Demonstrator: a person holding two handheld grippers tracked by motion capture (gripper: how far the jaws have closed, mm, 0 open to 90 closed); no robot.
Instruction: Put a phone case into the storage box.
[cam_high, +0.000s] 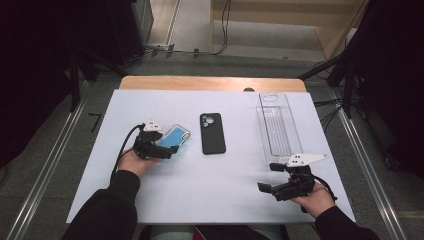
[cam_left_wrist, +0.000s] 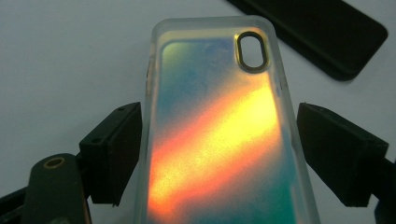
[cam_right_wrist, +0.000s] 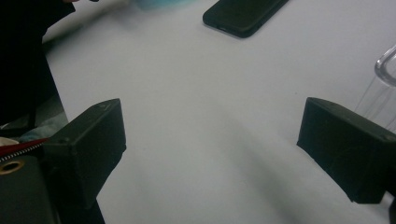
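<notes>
The iridescent phone case (cam_left_wrist: 219, 135) lay on the white surface (cam_high: 225, 185) at the left of the high view, its long axis running straight between the jaws of the left hand-held gripper (cam_left_wrist: 219, 154). Those jaws stood spread, each just beside a long edge, not pressing. The right hand-held gripper (cam_right_wrist: 210, 149), also spread, held nothing at lower right, well apart.

- your left gripper (cam_high: 167, 150) sits at the table's (cam_high: 210, 200) left side, its jaws either side of the near end of a phone case (cam_left_wrist: 215, 130) lying flat.
- a second phone case (cam_high: 212, 133) lies at mid-table, just right of the first.
- a clear tray (cam_high: 276, 127) lies lengthwise on the right, far side.
- your right gripper (cam_high: 265, 177) sits just before the tray's near end.
</notes>
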